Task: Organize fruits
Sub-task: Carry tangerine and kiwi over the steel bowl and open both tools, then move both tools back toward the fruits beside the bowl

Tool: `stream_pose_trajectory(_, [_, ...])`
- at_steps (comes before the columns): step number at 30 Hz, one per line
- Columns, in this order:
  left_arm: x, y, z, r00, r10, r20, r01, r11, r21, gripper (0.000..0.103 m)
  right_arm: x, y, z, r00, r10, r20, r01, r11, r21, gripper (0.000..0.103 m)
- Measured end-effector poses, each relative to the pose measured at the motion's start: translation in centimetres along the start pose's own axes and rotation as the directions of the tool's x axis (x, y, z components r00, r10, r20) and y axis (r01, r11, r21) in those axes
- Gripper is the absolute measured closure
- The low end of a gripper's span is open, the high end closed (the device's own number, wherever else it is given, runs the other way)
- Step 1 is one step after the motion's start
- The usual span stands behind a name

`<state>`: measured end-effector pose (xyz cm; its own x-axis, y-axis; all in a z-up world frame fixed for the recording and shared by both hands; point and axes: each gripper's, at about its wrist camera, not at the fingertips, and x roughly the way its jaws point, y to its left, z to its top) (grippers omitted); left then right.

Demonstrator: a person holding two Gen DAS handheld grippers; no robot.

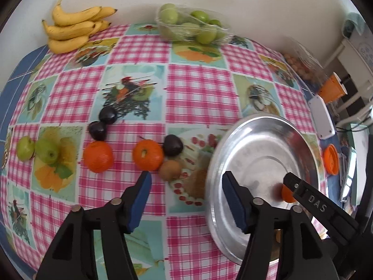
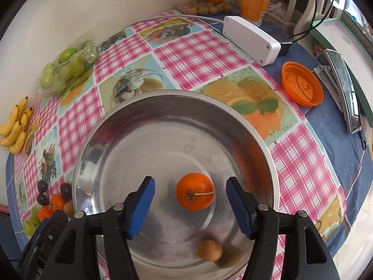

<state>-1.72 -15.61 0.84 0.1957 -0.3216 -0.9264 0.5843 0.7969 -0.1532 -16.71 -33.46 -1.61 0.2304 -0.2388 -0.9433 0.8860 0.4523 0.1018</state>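
A large metal bowl (image 2: 163, 121) sits on the checked tablecloth and holds an orange (image 2: 194, 194) and a brown kiwi (image 2: 210, 250). My right gripper (image 2: 190, 206) is open above the bowl, with the orange lying free between its blue pads. My left gripper (image 1: 186, 201) is open and empty at the bowl's (image 1: 261, 140) left rim. In front of it lie two oranges (image 1: 147, 155) (image 1: 98, 156), a kiwi (image 1: 170, 170), three dark plums (image 1: 172, 145) (image 1: 108, 114) (image 1: 97, 130) and two green fruits (image 1: 46, 150) (image 1: 25, 147).
Bananas (image 1: 72, 29) and a bag of green fruits (image 1: 193, 25) lie along the far wall. A white box (image 2: 250, 39), an orange cup (image 2: 254, 0), an orange lid (image 2: 302, 86) and a phone (image 2: 345, 88) stand right of the bowl.
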Motion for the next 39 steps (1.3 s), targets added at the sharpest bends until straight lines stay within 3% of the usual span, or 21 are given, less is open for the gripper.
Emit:
stream_pose_trajectory(3, [0.3, 1.3, 0.1, 0.999, 0.031, -0.010, -0.032, 0.998, -0.053, 0.026, -0.1, 0.8, -0.3, 1.000, -0.009, 0.009, 0.009, 0.999, -0.033, 0.019])
stream_pose_trajectory(11, [0.8, 4.0, -0.1, 0.991, 0.135, -0.019, -0.136, 0.981, -0.141, 0.013, 0.2, 1.8, -0.6, 1.000, -0.014, 0.009, 0.015, 0.996, -0.089, 0.004])
stream_pose_trajectory(24, [-0.2, 6.3, 0.2, 0.983, 0.178, 0.050, -0.165, 0.966, -0.199, 0.008, -0.6, 3.4, -1.0, 0.998, 0.042, 0.056, -0.032, 0.986, -0.162, 0.000])
stream_pose_trajectory(29, [-0.9, 7.1, 0.5, 0.981, 0.178, 0.075, -0.158, 0.964, -0.213, 0.008, -1.0, 3.8, -1.1, 0.992, 0.110, 0.067, -0.099, 0.983, -0.157, 0.000])
stream_pose_trajectory(34, [-1.8, 7.8, 0.9, 0.976, 0.190, 0.105, -0.165, 0.963, -0.213, 0.008, -1.8, 4.4, -1.3, 0.987, 0.132, 0.091, -0.115, 0.978, -0.173, 0.000])
stream_pose_trajectory(39, [-2.5, 8.9, 1.2, 0.967, 0.216, 0.137, -0.187, 0.962, -0.200, 0.008, -1.8, 5.3, -1.6, 0.982, 0.180, 0.066, -0.164, 0.968, -0.190, 0.000])
